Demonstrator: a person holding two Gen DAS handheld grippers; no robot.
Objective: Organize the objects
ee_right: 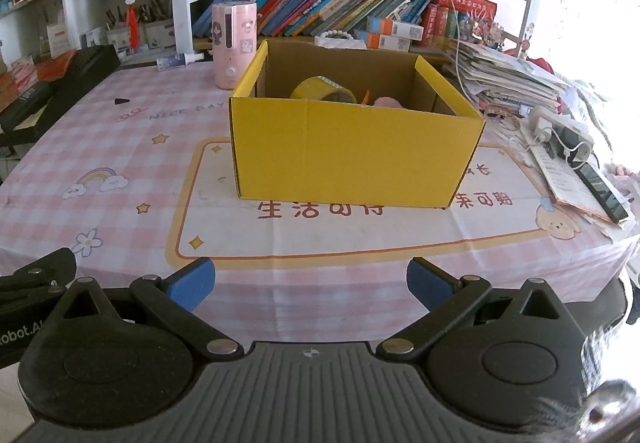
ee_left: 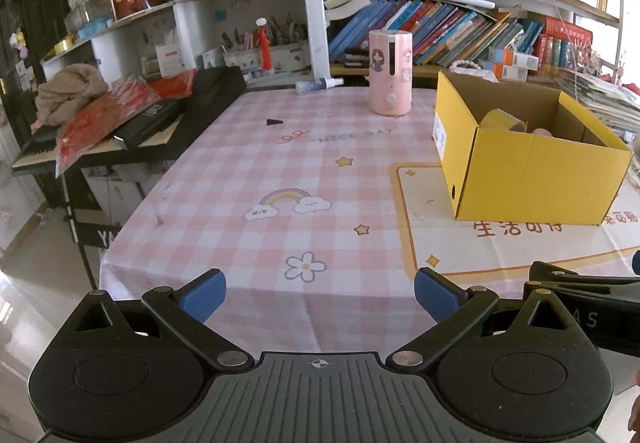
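A yellow cardboard box [ee_right: 352, 151] [ee_left: 532, 171] stands open-topped on the pink checked tablecloth [ee_left: 280, 163]. Inside it lie a yellow tape roll [ee_right: 324, 91] [ee_left: 502, 119] and a pink object [ee_right: 388, 101], mostly hidden by the box wall. My left gripper [ee_left: 320, 293] hovers open over the table's near edge, left of the box, with nothing between its blue pads. My right gripper [ee_right: 310, 285] is open too, straight in front of the box and well short of it. A small black wedge [ee_left: 274, 121] [ee_right: 122, 101] lies far back on the cloth.
A pink cylindrical humidifier [ee_left: 390, 73] [ee_right: 234, 43] stands behind the box, a spray bottle [ee_left: 318, 84] lies by it. A black keyboard with red packets [ee_left: 132, 115] sits at the left. Stacked papers and a power strip [ee_right: 560, 131] crowd the right. Bookshelves [ee_left: 440, 27] rise behind.
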